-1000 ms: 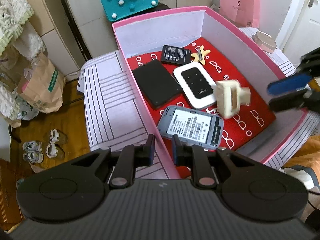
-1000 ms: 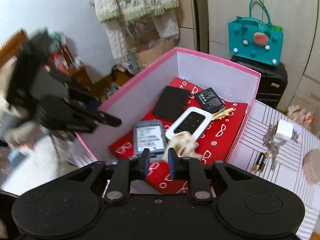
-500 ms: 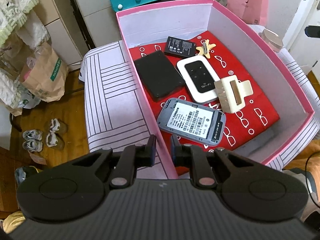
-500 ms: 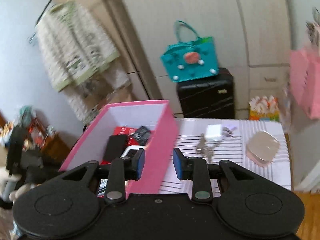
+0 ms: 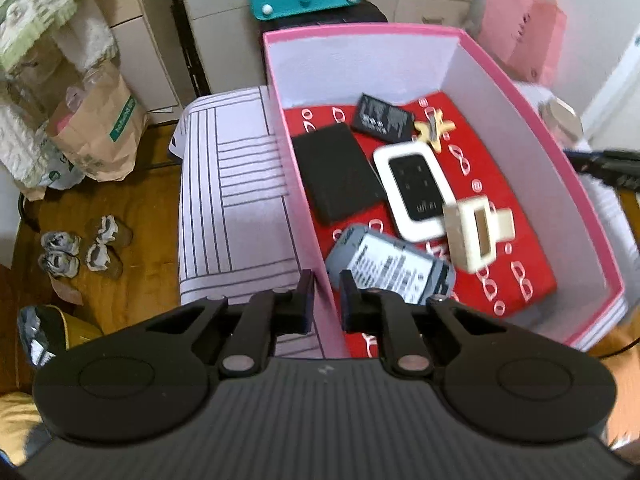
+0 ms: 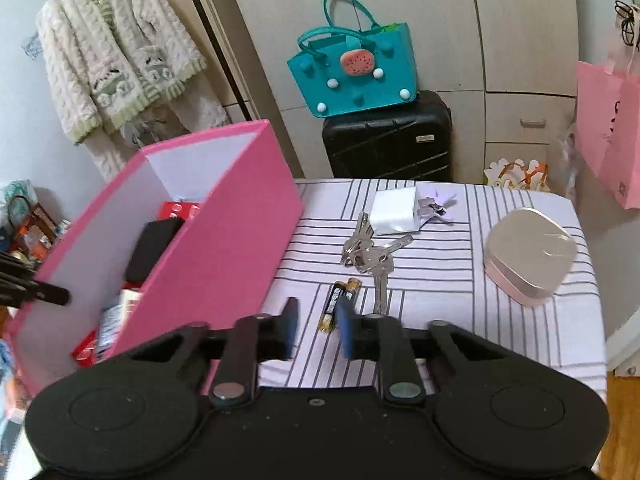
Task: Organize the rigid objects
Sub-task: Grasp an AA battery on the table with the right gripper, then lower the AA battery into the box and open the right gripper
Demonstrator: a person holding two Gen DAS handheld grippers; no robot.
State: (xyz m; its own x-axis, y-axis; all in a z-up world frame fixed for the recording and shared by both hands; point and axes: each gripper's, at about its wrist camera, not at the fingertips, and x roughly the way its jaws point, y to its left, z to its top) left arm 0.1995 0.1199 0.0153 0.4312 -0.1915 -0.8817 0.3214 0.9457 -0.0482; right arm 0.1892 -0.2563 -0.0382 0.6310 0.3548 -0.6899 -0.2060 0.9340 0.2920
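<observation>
A pink box (image 5: pixel 540 132) with a red lining holds a black case (image 5: pixel 336 172), a white WiFi router (image 5: pixel 416 188), a grey device (image 5: pixel 392 268), a black battery pack (image 5: pixel 380 118), a star clip (image 5: pixel 434 128) and a cream hair claw (image 5: pixel 474 232). My left gripper (image 5: pixel 326 298) straddles the box's near left wall, jaws narrowly apart, empty. In the right wrist view my right gripper (image 6: pixel 316 326) is open and empty above the striped table (image 6: pixel 440 300), just before two batteries (image 6: pixel 340 300). Keys (image 6: pixel 370 256), a white charger (image 6: pixel 394 210) and a silver tin (image 6: pixel 530 254) lie beyond.
The pink box (image 6: pixel 224 248) stands left of my right gripper. A teal bag (image 6: pixel 356 68) sits on a black suitcase (image 6: pixel 390 140) behind the table. A pink bag (image 6: pixel 612 128) hangs at the right. A paper bag (image 5: pixel 96 132) and shoes (image 5: pixel 80 248) are on the floor.
My right gripper has swung out of the box to the right over the table and opened wider. The hair claw now lies in the box. The left gripper shifted slightly.
</observation>
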